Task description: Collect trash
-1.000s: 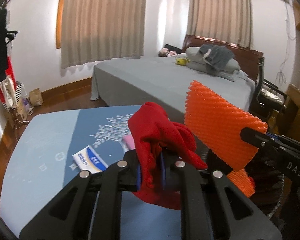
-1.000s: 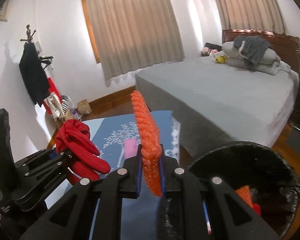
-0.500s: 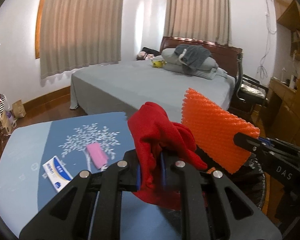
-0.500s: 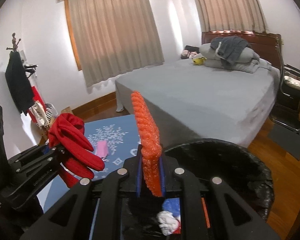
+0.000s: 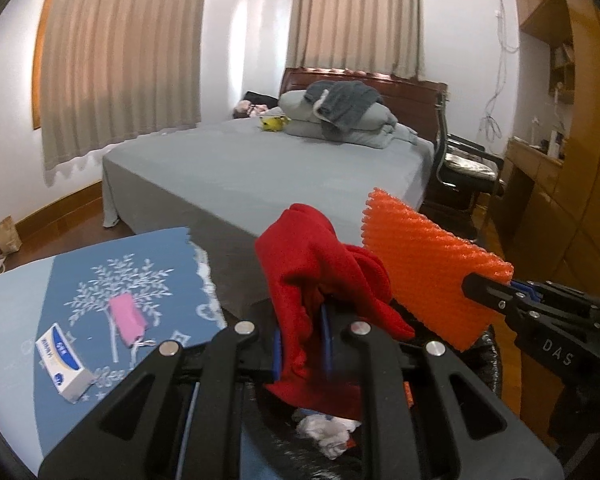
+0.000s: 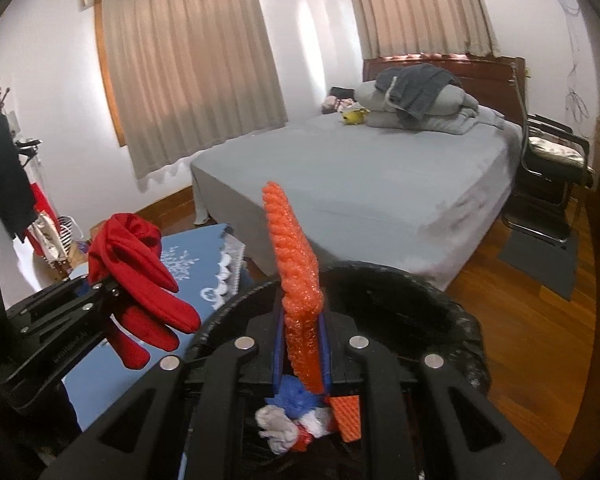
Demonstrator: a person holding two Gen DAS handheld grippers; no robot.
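While both tools point forward and slightly downward, each one carries a single piece of trash. Two grippers show: the left gripper (image 5: 300, 344) has its fingers pinched tight on one red cloth (image 5: 320, 276), which bunches above the jaws and droops below them. The right gripper (image 6: 302, 354) has its fingers pressed onto one orange foam sheet (image 6: 296, 280), which stands upright, edge-on to its own camera.

One black-lined bin (image 6: 452, 320) sits directly under the right gripper; the left gripper hangs at its near rim. Inside lie several discarded scraps, seemingly a white wad (image 6: 276, 424), a blue crumple (image 6: 296, 396) and an orange foam piece (image 6: 346, 416), though the linkage hides part of the heap.

On one blue table (image 5: 32, 304) to the left rest two items, well apart from the bin: one white-and-blue box (image 5: 62, 356) and one pink object (image 5: 127, 318).
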